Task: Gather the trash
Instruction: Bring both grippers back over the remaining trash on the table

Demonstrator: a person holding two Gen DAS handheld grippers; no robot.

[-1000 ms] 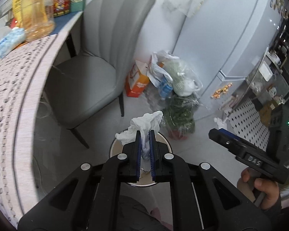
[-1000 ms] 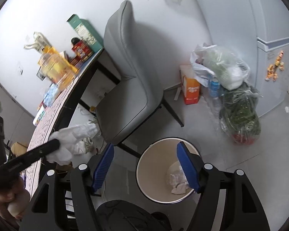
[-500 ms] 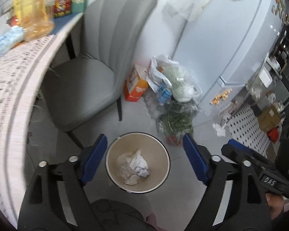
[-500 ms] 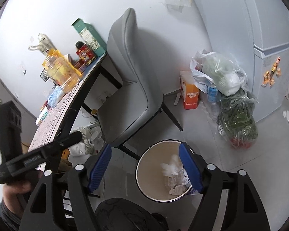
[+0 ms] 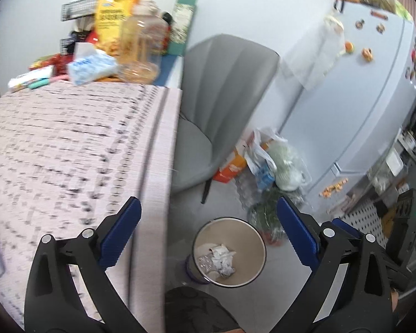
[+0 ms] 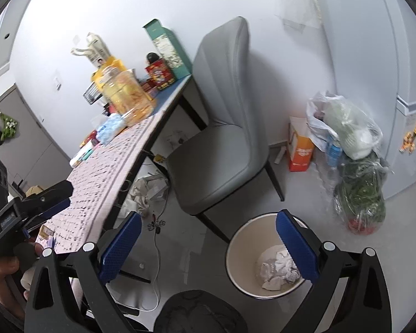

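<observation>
Table: the long table under a pale pink patterned cloth (image 5: 69,149) filled the left of my left wrist view; its near stretch looked bare, with jars, packets and a tissue pack crowded at the far end, none of which I judged to be trash
Chair: the grey upholstered chair (image 6: 224,127) stood tucked beside the table, the bin just in front of its legs
Floor heap: the bundle of clear plastic bags with greens and bottles (image 6: 352,149) leaned by the fridge next to an orange carton; I could not tell whether it counted as rubbish
Bin: the round beige waste bin (image 5: 259,249) sat on the floor below both tools
Left tool: my left gripper (image 5: 208,233) had its blue jaws opening, spread wide with nothing between them, hanging above the table edge and the bin
Right tool: my right gripper (image 6: 208,238) was likewise opening wide and empty, over the floor by the bin
Trash: the crumpled white paper wads (image 6: 277,266) lay at the bottom of the bin
Under-table scraps: crumpled pale paper (image 6: 147,194) lay on the floor beneath the table, well apart from the bin
Progress: I judged several pieces binned, and the scraps under the table the likely remainder
</observation>
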